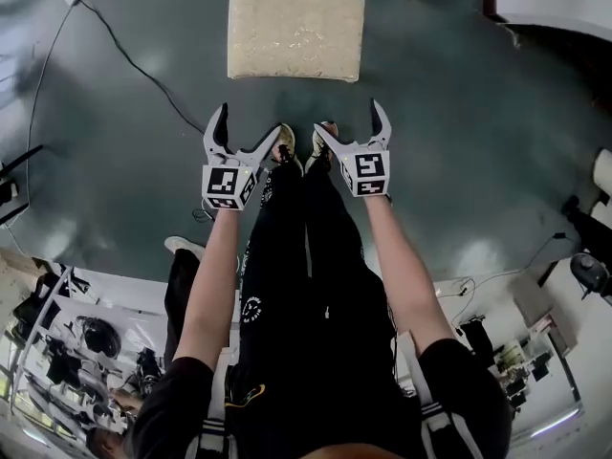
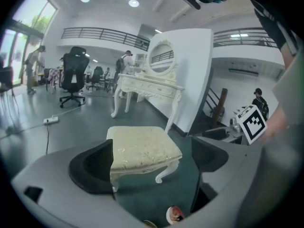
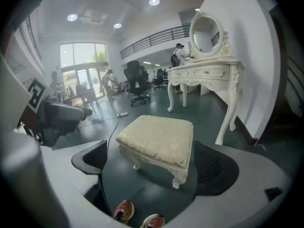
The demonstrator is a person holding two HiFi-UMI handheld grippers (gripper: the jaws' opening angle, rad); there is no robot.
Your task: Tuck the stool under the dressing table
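Stool (image 1: 295, 34) upright; long axis crosswise — left tool (image 1: 249, 122), right tool (image 1: 347, 118) jaws apart.

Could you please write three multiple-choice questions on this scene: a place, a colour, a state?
1. The stool stands: A under the dressing table; B on open floor, clear of it; C on a desk.
2. Its cushion is: A cream; B red; C black.
3. The left gripper and right gripper are: A shut on the stool; B one open, one shut; C both open, empty.
Answers: B, gripper views show it apart from the table; A, pale fabric; C, jaws apart, stool beyond them.
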